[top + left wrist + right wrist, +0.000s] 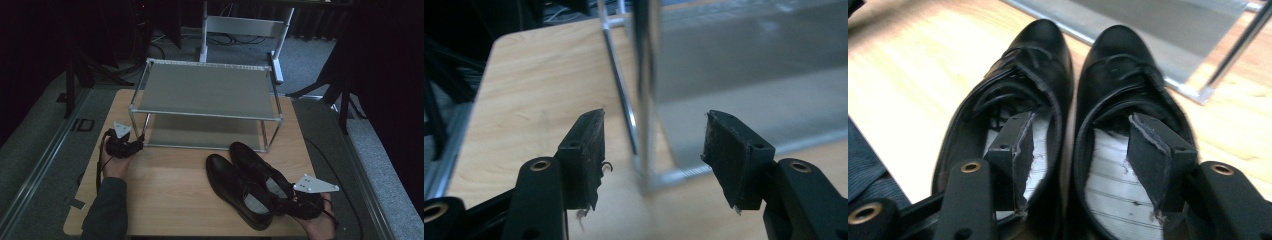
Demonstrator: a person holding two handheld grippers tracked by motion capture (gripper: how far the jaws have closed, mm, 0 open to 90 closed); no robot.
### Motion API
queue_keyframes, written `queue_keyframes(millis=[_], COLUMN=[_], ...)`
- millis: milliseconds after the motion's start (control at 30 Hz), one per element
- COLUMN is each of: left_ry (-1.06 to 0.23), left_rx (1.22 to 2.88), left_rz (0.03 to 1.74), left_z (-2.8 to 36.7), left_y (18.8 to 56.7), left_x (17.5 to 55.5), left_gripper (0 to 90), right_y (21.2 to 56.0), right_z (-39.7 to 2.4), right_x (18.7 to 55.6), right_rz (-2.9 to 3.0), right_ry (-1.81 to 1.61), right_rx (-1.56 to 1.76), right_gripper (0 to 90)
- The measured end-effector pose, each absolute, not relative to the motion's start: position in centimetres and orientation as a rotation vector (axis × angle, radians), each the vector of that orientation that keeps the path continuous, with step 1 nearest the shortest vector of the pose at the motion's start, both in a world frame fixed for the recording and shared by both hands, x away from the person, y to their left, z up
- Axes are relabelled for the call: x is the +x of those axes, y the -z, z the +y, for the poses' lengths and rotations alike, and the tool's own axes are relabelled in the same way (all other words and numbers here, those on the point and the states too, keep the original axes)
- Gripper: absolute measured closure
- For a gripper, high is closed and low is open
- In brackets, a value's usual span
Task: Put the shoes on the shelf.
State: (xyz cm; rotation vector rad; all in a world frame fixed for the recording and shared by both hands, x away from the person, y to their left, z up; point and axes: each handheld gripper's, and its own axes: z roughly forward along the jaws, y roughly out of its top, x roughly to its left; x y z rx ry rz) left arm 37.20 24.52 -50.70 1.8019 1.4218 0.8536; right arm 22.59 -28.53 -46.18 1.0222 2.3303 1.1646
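Note:
Two black leather lace-up shoes lie side by side on the wooden table (170, 195), toes pointing at a two-tier metal shoe rack (205, 90). In the high view the left shoe (235, 190) sits nearer the front edge than the right shoe (255, 162). My right gripper (282, 197) is at their heels. In the right gripper view it (1078, 125) stands open, one jaw inside each shoe opening, the adjoining inner walls between the pads without contact. My left gripper (136, 143) is open at the rack's front left leg (646, 75), holding nothing.
The rack's top shelf and lower shelf (1148, 20) are bare grey panels. Bare table surface lies between my two hands. A white desk frame (240, 30) stands on the floor behind the table, and dark stand legs (340, 95) flank it.

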Motion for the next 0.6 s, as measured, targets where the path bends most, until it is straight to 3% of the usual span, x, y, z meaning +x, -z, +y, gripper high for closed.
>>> queue_keyframes(millis=[267, 500, 600], left_ry=[-0.871, -0.877, -0.857], left_rx=[1.815, 1.859, 1.849], left_rz=[1.443, 1.395, 1.389], left_z=[24.7, 24.0, 23.8], left_y=[50.8, 50.9, 50.9], left_x=[39.3, 39.7, 39.8], left_gripper=[56.9, 75.6, 79.4], right_y=[47.3, 47.8, 47.9], right_z=[-27.3, -26.9, -26.8], right_x=[22.8, 23.3, 23.4], right_rz=[2.383, 2.398, 2.41], right_ry=[-1.101, -1.03, -1.005], right_rx=[1.068, 1.086, 1.09], right_gripper=[35.2, 35.8, 36.7])
